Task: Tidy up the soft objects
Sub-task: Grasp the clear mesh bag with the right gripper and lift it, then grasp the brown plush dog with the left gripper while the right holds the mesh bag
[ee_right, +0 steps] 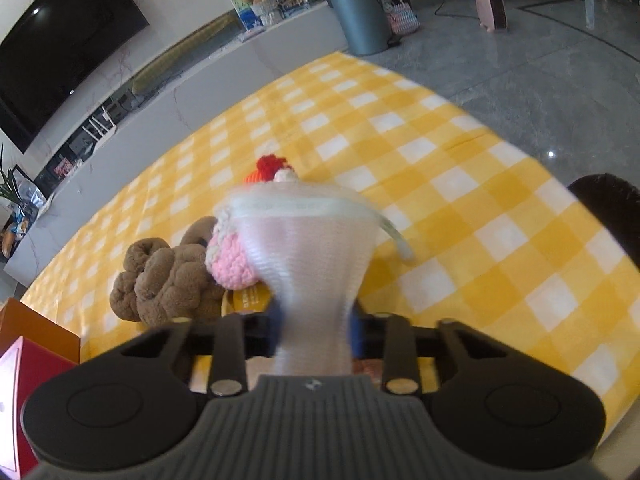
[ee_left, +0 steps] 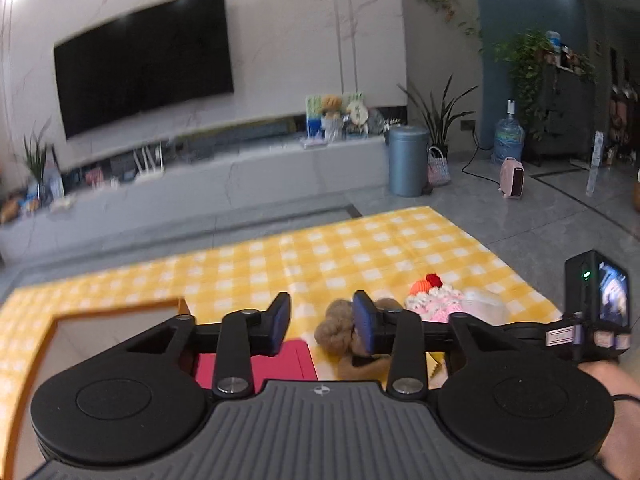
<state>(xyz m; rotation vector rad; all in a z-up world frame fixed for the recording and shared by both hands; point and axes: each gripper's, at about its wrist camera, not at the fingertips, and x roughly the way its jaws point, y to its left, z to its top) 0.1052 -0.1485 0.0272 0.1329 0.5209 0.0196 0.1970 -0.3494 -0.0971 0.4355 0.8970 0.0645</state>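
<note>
Legible markings: none.
Print on the yellow card (ee_right: 252, 300) beneath the plush toys and on the red box (ee_right: 24, 380) is too blurred to read.

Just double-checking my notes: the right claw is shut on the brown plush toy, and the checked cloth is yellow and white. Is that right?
Not quite. The right claw is shut on the white knit piece, not the brown plush toy, which lies free on the cloth beside it. The right wrist view shows this. The cloth is yellow and white.
</note>
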